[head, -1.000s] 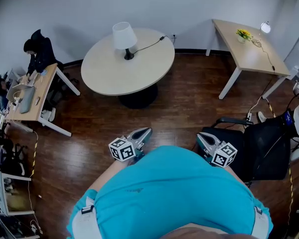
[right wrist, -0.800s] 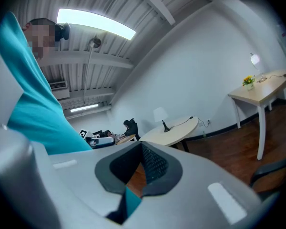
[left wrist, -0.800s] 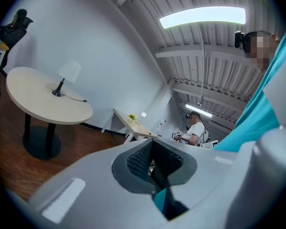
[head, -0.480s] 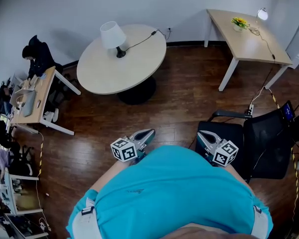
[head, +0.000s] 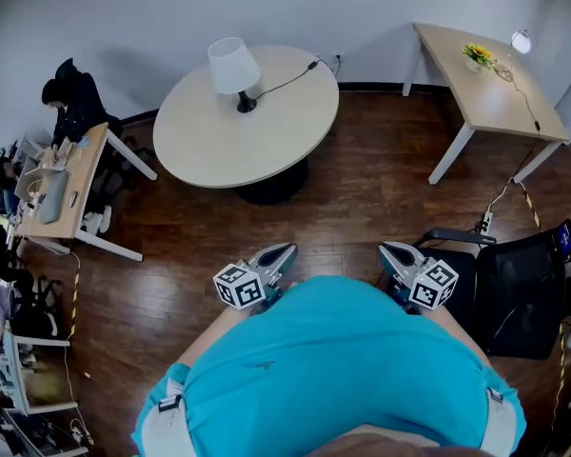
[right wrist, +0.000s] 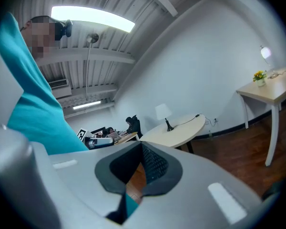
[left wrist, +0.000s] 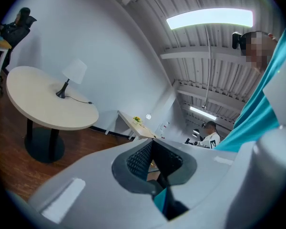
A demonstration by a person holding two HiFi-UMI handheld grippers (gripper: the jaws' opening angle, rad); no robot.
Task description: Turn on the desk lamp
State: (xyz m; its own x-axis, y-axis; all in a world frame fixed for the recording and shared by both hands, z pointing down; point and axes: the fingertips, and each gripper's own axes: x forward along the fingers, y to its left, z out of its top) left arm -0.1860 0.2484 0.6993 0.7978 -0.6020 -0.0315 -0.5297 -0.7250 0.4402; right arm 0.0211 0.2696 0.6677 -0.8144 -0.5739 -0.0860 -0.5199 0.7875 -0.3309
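The desk lamp (head: 235, 69), with a white shade and a dark base, stands unlit at the back of a round beige table (head: 238, 136); its black cord runs right towards the wall. It also shows far off in the left gripper view as the lamp (left wrist: 72, 74) and in the right gripper view as the lamp (right wrist: 163, 113). My left gripper (head: 284, 251) and right gripper (head: 387, 249) are held close to the person's body in a teal shirt, well short of the table. Both are shut with nothing between the jaws.
A rectangular wooden table (head: 495, 103) at the back right carries yellow flowers (head: 475, 58) and a small lamp (head: 521, 41). A black office chair (head: 514, 288) stands right of me. At the left, a person (head: 73, 98) sits at a cluttered desk (head: 62, 184). The floor is dark wood.
The head view has swung a little, so the round table and lamp shifted left and then back right in the frame. Both grippers have stayed shut near the body.
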